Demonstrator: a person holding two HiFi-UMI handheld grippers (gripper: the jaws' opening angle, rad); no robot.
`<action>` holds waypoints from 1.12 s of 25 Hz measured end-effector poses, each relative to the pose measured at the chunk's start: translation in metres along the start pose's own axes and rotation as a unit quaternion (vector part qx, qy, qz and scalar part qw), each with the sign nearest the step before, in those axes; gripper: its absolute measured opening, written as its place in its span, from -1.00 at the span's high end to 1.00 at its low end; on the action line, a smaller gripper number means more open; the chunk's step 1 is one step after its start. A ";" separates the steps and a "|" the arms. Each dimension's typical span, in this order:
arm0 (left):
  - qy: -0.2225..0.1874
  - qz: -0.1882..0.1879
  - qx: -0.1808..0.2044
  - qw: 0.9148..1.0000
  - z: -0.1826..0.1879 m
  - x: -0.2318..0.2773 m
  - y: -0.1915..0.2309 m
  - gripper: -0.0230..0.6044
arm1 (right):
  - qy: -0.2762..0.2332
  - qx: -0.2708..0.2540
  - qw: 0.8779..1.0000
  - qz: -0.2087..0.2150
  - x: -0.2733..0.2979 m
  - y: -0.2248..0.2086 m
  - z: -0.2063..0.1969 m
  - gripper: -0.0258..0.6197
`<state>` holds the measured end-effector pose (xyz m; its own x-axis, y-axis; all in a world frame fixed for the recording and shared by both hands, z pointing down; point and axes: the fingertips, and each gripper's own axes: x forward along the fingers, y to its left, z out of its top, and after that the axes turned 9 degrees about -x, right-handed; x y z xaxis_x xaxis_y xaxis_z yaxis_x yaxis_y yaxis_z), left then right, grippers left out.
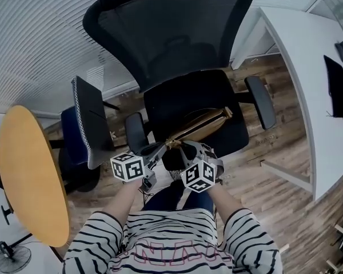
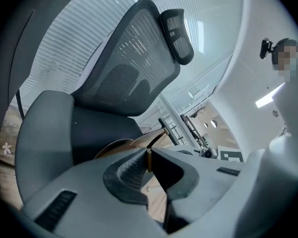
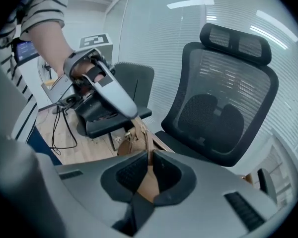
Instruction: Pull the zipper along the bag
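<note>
Office chair seat (image 1: 177,96) beneath tan bag (image 1: 203,125), contents hidden.

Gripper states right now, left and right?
Left gripper: closed on a thin tan edge of the bag.
Right gripper: closed on the bag too; zipper pull or fabric, cannot tell.

Office, as I log it: black mesh swivel chair (image 1: 177,33) at 12 o'clock; white desk (image 1: 308,67) at 2; round wooden table (image 1: 28,176) at 9; slatted blinds (image 1: 34,33) at 11; wood-plank floor (image 1: 286,147).
</note>
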<state>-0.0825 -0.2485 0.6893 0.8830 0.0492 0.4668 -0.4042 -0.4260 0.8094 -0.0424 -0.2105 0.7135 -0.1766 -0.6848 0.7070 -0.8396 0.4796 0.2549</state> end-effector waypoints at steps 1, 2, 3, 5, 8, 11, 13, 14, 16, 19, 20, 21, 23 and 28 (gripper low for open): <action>-0.001 0.001 -0.002 1.000 0.000 0.000 0.000 0.78 | 0.010 -0.012 1.000 -0.003 0.001 -0.001 -0.002 0.76; -0.003 0.003 -0.005 1.000 0.000 -0.001 0.001 0.78 | 0.019 -0.024 1.000 -0.005 0.001 -0.003 -0.003 0.76; -0.003 0.004 -0.008 1.000 -0.001 -0.001 0.001 0.78 | 0.026 -0.035 0.999 -0.006 0.001 -0.004 -0.005 0.76; -0.003 0.008 -0.013 1.000 -0.002 -0.002 0.002 0.79 | 0.037 -0.058 0.998 -0.005 0.001 -0.006 -0.008 0.76; -0.008 0.019 -0.022 1.000 -0.003 -0.002 0.004 0.79 | 0.049 -0.088 0.995 0.001 0.001 -0.008 -0.013 0.76; -0.024 0.035 -0.034 0.999 0.000 -0.001 0.005 0.79 | 0.055 -0.115 0.992 0.007 0.002 -0.013 -0.015 0.76; -0.037 0.048 -0.047 0.997 0.000 -0.001 0.006 0.79 | 0.059 -0.130 0.990 0.013 0.002 -0.015 -0.017 0.76; -0.044 0.055 -0.054 0.996 -0.001 -0.002 0.006 0.79 | 0.061 -0.137 0.988 0.016 0.002 -0.016 -0.019 0.76; -0.060 0.066 -0.070 0.994 -0.002 -0.003 0.006 0.79 | 0.063 -0.158 0.985 0.025 0.002 -0.018 -0.021 0.76; -0.078 0.079 -0.084 0.990 -0.003 -0.005 0.008 0.79 | 0.064 -0.183 0.980 0.036 0.001 -0.021 -0.024 0.76; -0.082 0.082 -0.086 0.990 -0.002 -0.005 0.008 0.78 | 0.065 -0.186 0.980 0.039 0.002 -0.023 -0.025 0.76; -0.086 0.085 -0.088 0.989 -0.001 -0.005 0.009 0.78 | 0.065 -0.186 0.980 0.041 0.003 -0.025 -0.026 0.76; -0.096 0.091 -0.094 0.987 0.001 -0.006 0.011 0.78 | 0.063 -0.185 0.980 0.047 0.003 -0.029 -0.029 0.76; -0.118 0.111 -0.109 0.981 -0.002 -0.006 0.013 0.78 | 0.071 -0.193 0.977 0.055 -0.006 -0.045 -0.046 0.76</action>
<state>-0.0937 -0.2524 0.6973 0.7879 -0.2437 0.5655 -0.6112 -0.1974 0.7664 0.0195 -0.2031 0.7281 -0.1587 -0.5473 0.8218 -0.5578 0.7364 0.3827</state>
